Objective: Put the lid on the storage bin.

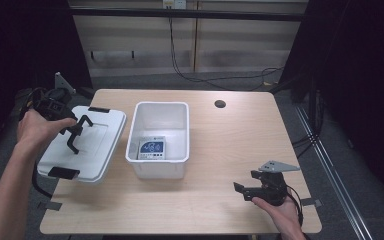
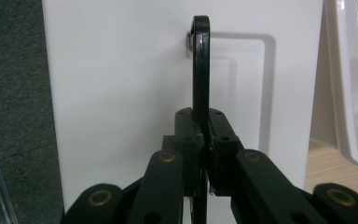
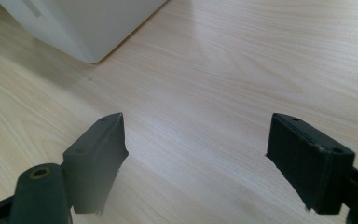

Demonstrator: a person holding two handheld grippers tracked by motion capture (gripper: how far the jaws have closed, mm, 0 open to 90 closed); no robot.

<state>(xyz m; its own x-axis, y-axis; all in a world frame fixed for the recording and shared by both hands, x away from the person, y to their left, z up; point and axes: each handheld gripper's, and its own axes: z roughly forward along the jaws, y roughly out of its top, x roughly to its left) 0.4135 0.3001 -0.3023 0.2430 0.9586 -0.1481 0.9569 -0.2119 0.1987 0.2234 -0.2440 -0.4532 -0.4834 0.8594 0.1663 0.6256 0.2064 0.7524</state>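
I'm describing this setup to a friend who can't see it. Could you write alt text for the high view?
A person's left gripper is shut on the black handle of a white lid at the left of a wooden table. Beside it stands an open white bin with a small device inside; the right gripper rests open near the front right.

One light wooden table carries one open white plastic bin and one white plastic lid. The lid has two black end clips and one black handle. One small white-and-blue device lies inside the bin. Two black two-jaw grippers are present: the left gripper and the right gripper.
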